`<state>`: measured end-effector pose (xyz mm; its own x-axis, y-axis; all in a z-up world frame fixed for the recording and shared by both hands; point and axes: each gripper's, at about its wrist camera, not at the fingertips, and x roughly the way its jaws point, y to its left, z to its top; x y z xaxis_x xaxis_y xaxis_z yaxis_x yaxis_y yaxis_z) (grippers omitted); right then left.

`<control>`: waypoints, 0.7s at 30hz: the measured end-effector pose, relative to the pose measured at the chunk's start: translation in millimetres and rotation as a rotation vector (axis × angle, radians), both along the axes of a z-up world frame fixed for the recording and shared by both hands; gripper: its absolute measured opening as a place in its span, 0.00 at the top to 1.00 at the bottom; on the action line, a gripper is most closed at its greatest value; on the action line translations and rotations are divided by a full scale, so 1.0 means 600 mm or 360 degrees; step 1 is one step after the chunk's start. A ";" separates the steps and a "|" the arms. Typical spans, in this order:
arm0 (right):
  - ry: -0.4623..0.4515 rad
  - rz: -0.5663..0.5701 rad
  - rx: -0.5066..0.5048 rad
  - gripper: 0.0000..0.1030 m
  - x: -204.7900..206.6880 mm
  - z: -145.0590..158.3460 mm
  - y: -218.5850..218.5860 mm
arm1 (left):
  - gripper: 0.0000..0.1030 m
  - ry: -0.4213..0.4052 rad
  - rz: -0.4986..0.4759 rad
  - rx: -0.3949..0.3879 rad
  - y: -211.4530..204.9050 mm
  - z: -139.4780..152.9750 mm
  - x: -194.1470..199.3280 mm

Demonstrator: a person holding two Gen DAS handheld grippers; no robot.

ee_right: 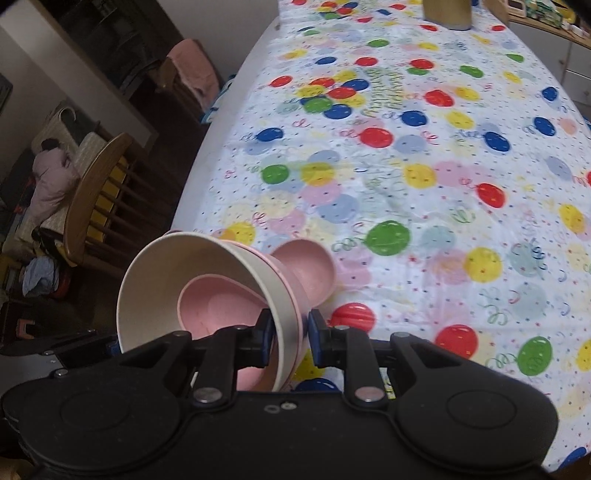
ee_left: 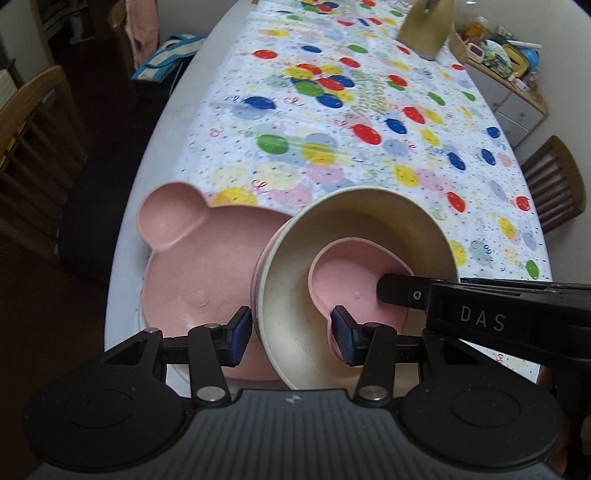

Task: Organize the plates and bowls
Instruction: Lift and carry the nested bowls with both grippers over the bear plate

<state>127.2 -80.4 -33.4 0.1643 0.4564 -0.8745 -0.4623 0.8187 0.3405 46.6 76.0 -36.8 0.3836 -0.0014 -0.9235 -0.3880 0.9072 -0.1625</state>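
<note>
— Bowls [ee_left: 354, 266] were seen nested, cream one outermost, small pink dish [ee_left: 354, 284] inside, lifted above the worktop [ee_right: 424, 184] near its edge. How were they held?

— Opposite rims were pinched: left claw [ee_left: 291, 334] across wall and dish, right claw [ee_right: 288, 338] narrowly on the stacked rims. Stack was judged light, stiff, slippery; rim grip seemed safest.

Open tablecloth ahead, crockery crowding the near edge

The balloon-patterned tablecloth [ee_right: 424, 177] lies bare through its middle and right; the near left is blocked by the cream round bowl [ee_left: 354, 229] and the pink bear-shaped plate [ee_left: 199, 258], with a gold-coloured container [ee_left: 424, 33] at the far end.
</note>
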 end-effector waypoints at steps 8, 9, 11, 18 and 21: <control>0.0066 0.0062 -0.0044 0.81 -0.006 -0.039 0.052 | 0.55 0.0055 0.0065 -0.0029 0.039 -0.038 -0.010; 0.0071 0.0065 -0.0050 0.81 -0.006 -0.043 0.058 | 0.55 0.0056 0.0070 -0.0032 0.043 -0.041 -0.010; 0.0077 0.0068 -0.0061 0.81 -0.005 -0.050 0.066 | 0.55 0.0055 0.0072 -0.0034 0.048 -0.047 -0.009; 0.0072 0.0073 -0.0107 0.80 0.000 -0.065 0.086 | 0.55 0.0063 0.0082 -0.0065 0.062 -0.070 -0.003; 0.0071 0.0072 -0.0124 0.80 0.001 -0.071 0.091 | 0.55 0.0066 0.0087 -0.0074 0.065 -0.076 -0.002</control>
